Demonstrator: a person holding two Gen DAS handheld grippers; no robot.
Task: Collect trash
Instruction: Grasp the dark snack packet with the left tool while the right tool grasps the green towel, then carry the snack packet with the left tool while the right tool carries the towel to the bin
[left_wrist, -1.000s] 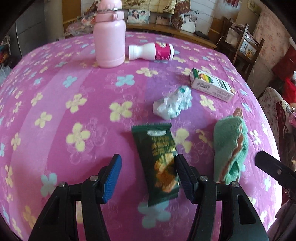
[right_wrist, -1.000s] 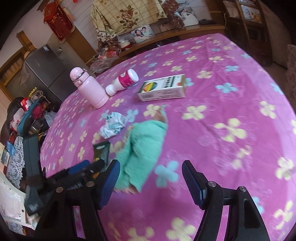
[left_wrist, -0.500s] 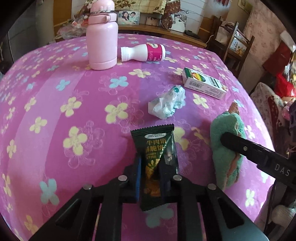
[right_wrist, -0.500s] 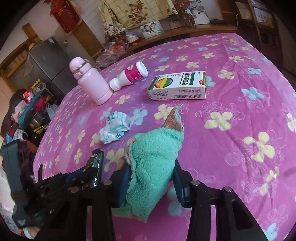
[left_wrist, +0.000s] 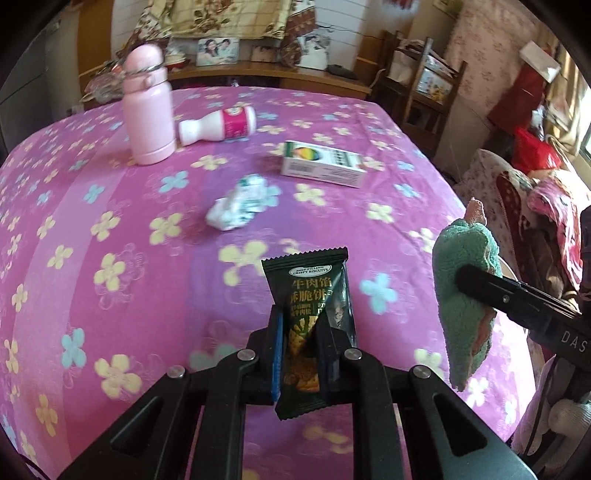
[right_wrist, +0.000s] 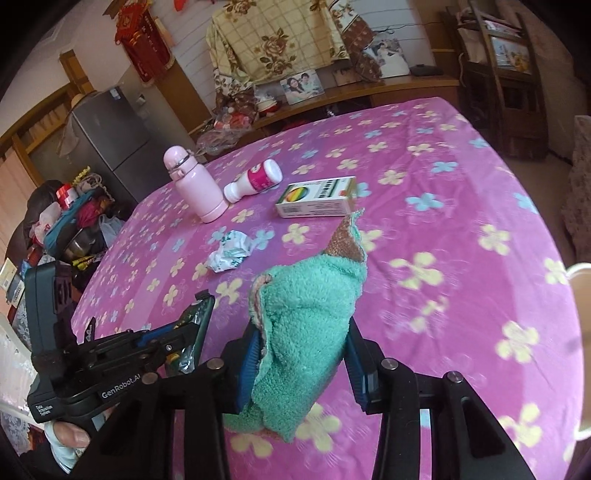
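Note:
My left gripper (left_wrist: 300, 332) is shut on a dark green biscuit wrapper (left_wrist: 309, 291) and holds it lifted above the purple flowered tablecloth (left_wrist: 110, 258). The right gripper (right_wrist: 301, 350) is shut on a green fluffy cloth (right_wrist: 306, 321), also raised off the table; that cloth (left_wrist: 465, 295) hangs at the right of the left wrist view. A crumpled white paper ball (left_wrist: 240, 206) lies mid-table beyond both grippers. In the right wrist view the left gripper (right_wrist: 192, 332) shows at lower left with the wrapper (right_wrist: 197, 325) edge-on.
A pink flask (left_wrist: 147, 114) stands at the back, a white and pink bottle (left_wrist: 218, 127) lies beside it, and a medicine box (left_wrist: 321, 166) lies to the right. Chairs with clothes (left_wrist: 517, 192) crowd the right table edge. A fridge (right_wrist: 107, 144) and bags stand left.
Both grippers closed, the left on the wrapper and the right on the green cloth, then lifted them off the tablecloth. The other items stayed put.

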